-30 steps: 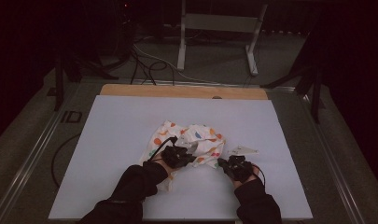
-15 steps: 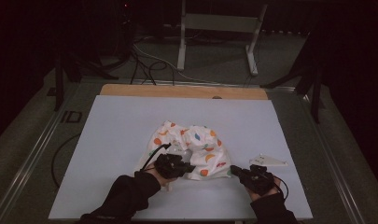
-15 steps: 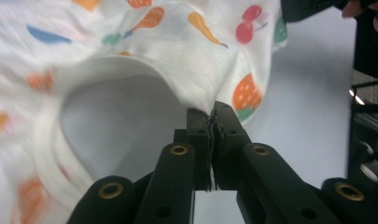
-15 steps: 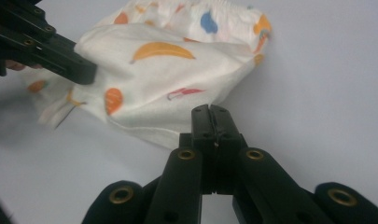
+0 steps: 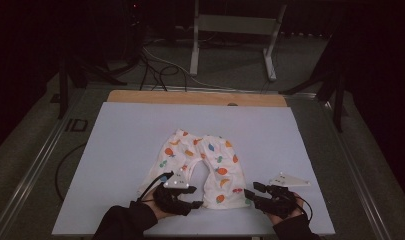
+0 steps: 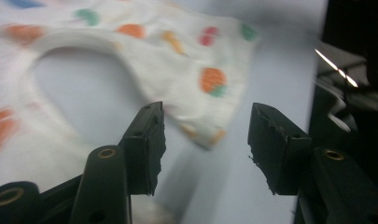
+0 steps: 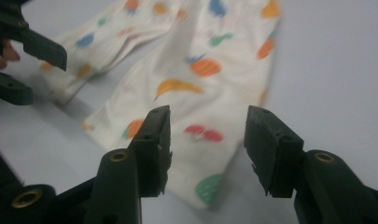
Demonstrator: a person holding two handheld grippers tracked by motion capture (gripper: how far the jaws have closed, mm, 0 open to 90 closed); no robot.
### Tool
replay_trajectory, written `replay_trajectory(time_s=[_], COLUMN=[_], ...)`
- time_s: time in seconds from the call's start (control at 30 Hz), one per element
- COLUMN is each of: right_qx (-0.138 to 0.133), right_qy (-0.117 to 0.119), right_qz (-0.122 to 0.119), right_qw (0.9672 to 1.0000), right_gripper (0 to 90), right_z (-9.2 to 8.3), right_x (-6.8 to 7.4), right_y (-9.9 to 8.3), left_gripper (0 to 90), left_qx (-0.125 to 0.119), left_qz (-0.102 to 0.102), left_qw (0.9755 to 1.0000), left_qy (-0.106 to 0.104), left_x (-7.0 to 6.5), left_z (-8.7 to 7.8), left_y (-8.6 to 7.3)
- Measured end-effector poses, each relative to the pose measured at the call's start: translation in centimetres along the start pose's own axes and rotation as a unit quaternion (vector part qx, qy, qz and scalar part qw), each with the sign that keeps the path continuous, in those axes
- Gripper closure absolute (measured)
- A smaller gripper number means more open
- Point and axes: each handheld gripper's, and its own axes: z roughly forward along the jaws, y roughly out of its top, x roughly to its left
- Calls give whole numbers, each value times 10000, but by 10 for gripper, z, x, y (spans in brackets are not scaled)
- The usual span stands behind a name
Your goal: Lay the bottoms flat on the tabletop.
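A small pair of white pants point(image 5: 202, 162) printed with coloured fruit lies spread flat on the pale table sheet point(image 5: 115, 135), waist far, legs toward me. My left gripper point(image 5: 196, 203) rests at the near edge between the two leg ends, pointing right. Its jaws have just been opening, and the right leg's hem point(image 6: 203, 133) lies below the left gripper point(image 6: 205, 123), untouched. My right gripper point(image 5: 250, 194) points left at the right leg's hem. In its own view the right gripper point(image 7: 207, 123) has also just been opening, with the printed cloth point(image 7: 200, 93) beyond the pads.
A wooden board edge point(image 5: 195, 97) borders the sheet's far side. Behind the table stand a metal frame point(image 5: 235, 25) and floor cables point(image 5: 155, 65). A rail point(image 5: 35, 170) runs along the table's left side. The left gripper point(image 7: 23, 46) appears across from the right one.
The pants were bunched up with both grippers shut at them; now they lie stretched flat. Both grippers have drawn back toward me and apart, and their jaws have opened off the cloth.
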Motion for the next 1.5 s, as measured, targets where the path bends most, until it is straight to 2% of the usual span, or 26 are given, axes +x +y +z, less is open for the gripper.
replay_trajectory(time_s=[0.03, 0.07, 0.1, 0.23, 0.27, 0.33, 0.4, 0.47, 0.5, 0.57, 0.6, 0.67, 0.77, 0.97, 1.07, 1.13, 1.23, 1.33, 1.37, 1.5], right_qx=[66, 131, 169, 254, 524, 713, 941, 1155, 1128, 1172, 1180, 1197, 1197, 1069, 970, 955, 953, 952, 928, 875], right_qy=[4, -24, -51, -123, -233, -207, -297, -365, -395, -469, -456, -377, -346, -147, -22, 51, 114, 118, 142, 121], right_qz=[-61, -151, -192, -144, -14, 80, 100, 163, 147, 85, 56, 65, -71, 16, 178, 189, 181, 125, 101, 80], right_qw=[10000, 9998, 9997, 9995, 9984, 9972, 9951, 9925, 9927, 9920, 9919, 9921, 9922, 9942, 9951, 9952, 9952, 9953, 9955, 9961], right_gripper=[507, 508, 508, 516, 531, 547, 573, 617, 654, 766, 815, 896, 900, 900, 900, 900, 900, 900, 900, 895], right_z=[2, 4, 5, 7, 13, 17, 22, 26, 26, 27, 27, 29, 30, 20, 16, 15, 14, 13, 12, 9], right_x=[2, 3, 3, 1, -3, -5, -5, -8, -8, -7, -7, -5, 1, 8, 10, 13, 17, 22, 22, 25], right_y=[0, -1, -1, -3, -8, -11, -14, -15, -16, -15, -15, -14, -11, -10, -10, -12, -13, -14, -14, -15], left_gripper=[475, 478, 480, 534, 554, 594, 609, 673, 687, 775, 842, 872, 877, 877, 876, 876, 874, 873, 873, 858], left_qx=[96, 154, 236, 278, 407, 434, 584, 675, 623, 558, 606, 614, 594, 524, 545, 519, 505, 562, 551, 655], left_qz=[222, 279, 319, 451, 657, 700, 826, 886, 912, 844, 902, 899, 887, 888, 926, 839, 719, 731, 671, 692], left_qw=[9997, 9995, 9992, 9986, 9970, 9965, 9946, 9934, 9935, 9944, 9936, 9935, 9938, 9944, 9938, 9949, 9960, 9957, 9962, 9954], left_qy=[-33, -85, -33, -43, 85, 138, 240, 277, 277, 289, 304, 342, 297, 247, 279, 220, 175, 111, 68, -44], left_x=[-7, -9, -9, -11, -12, -12, -10, -7, -7, -7, -7, -9, -10, -15, -17, -17, -17, -18, -19, -19], left_z=[6, 10, 14, 23, 32, 35, 43, 46, 47, 47, 47, 47, 42, 21, 15, 8, 4, 2, 2, 4], left_y=[0, 1, 1, 1, 0, -1, -4, -5, -5, -5, -5, -4, -2, 0, -1, -5, -11, -15, -17, -21])
